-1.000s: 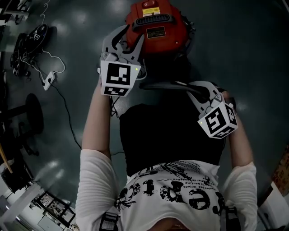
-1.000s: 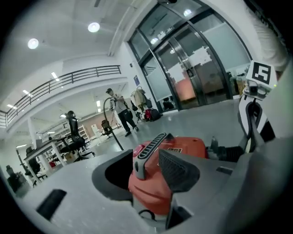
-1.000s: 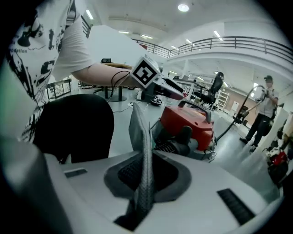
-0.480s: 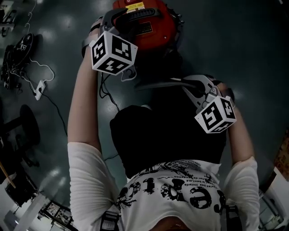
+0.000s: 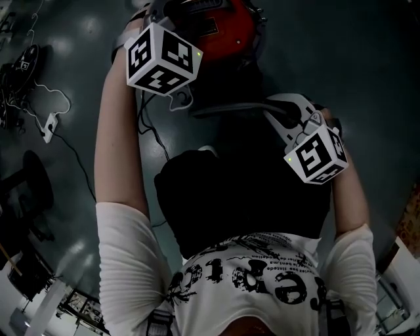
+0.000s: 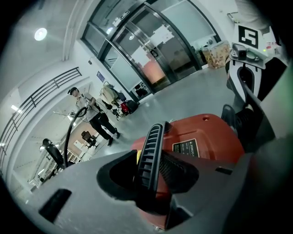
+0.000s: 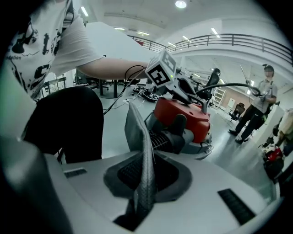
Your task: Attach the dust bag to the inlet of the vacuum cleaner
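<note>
The red vacuum cleaner (image 5: pixel 226 26) stands on the floor at the top of the head view. My left gripper (image 5: pixel 172 9) reaches over it. In the left gripper view its jaws straddle the vacuum's (image 6: pixel 206 141) black ribbed handle (image 6: pixel 151 155) and are closing, with a gap still showing on one side. My right gripper (image 5: pixel 274 113) is shut on the edge of the grey dust bag (image 5: pixel 226 106), which stretches left as a thin sheet. In the right gripper view the bag (image 7: pixel 137 137) rises edge-on between the jaws, short of the vacuum's (image 7: pixel 183 114) black ribbed inlet (image 7: pixel 167 137).
A power strip (image 5: pixel 46 121) and coiled cables lie on the floor at the left, and a black cord (image 5: pixel 149 131) runs under my left arm. A dark stool base (image 5: pixel 29 180) stands further left. People stand far off (image 6: pixel 96 114) (image 7: pixel 256 105).
My left gripper has moved up the picture onto the vacuum's handle and rolled, showing other faces of its marker cube. The right gripper keeps the bag in about the same place.
</note>
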Motion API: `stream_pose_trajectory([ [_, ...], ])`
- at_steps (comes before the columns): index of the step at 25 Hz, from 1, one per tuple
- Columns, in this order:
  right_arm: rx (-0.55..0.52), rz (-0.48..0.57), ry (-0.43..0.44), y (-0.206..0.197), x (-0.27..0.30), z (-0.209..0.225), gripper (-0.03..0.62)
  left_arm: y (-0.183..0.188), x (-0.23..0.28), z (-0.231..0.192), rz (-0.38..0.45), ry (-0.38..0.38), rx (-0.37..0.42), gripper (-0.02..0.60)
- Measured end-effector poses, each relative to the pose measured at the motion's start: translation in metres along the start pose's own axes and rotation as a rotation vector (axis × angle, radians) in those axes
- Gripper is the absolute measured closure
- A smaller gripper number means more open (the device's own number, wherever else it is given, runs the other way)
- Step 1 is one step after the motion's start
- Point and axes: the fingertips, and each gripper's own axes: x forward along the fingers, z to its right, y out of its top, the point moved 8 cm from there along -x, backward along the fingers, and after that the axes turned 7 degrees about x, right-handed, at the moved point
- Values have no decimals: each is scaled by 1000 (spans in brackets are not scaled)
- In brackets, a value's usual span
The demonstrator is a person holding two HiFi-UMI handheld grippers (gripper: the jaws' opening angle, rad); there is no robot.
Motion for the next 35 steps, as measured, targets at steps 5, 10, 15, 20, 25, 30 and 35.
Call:
stream_pose_trajectory([
  [5,-64,7,-18,2,8,3,565,-4,3,4,34,58,17,436],
  [10,-200,-12,-25,7,5,-2,565,-1,-1,3,15,64,6,436],
  [15,-213,2,-34,4,3,1,562,-2,0,3,12,66,-2,436],
  [20,-212,1,-64,3,2,2,556,-2,0,4,21,65,5,436],
  [25,-199,-12,-58,12,5,9,543,-2,-2,3,33,66,12,436],
  [30,-183,3,-65,12,5,7,543,-1,-2,5,29,67,9,436],
  [35,-165,33,-165,13,10,9,532,-5,0,2,20,66,-8,436],
])
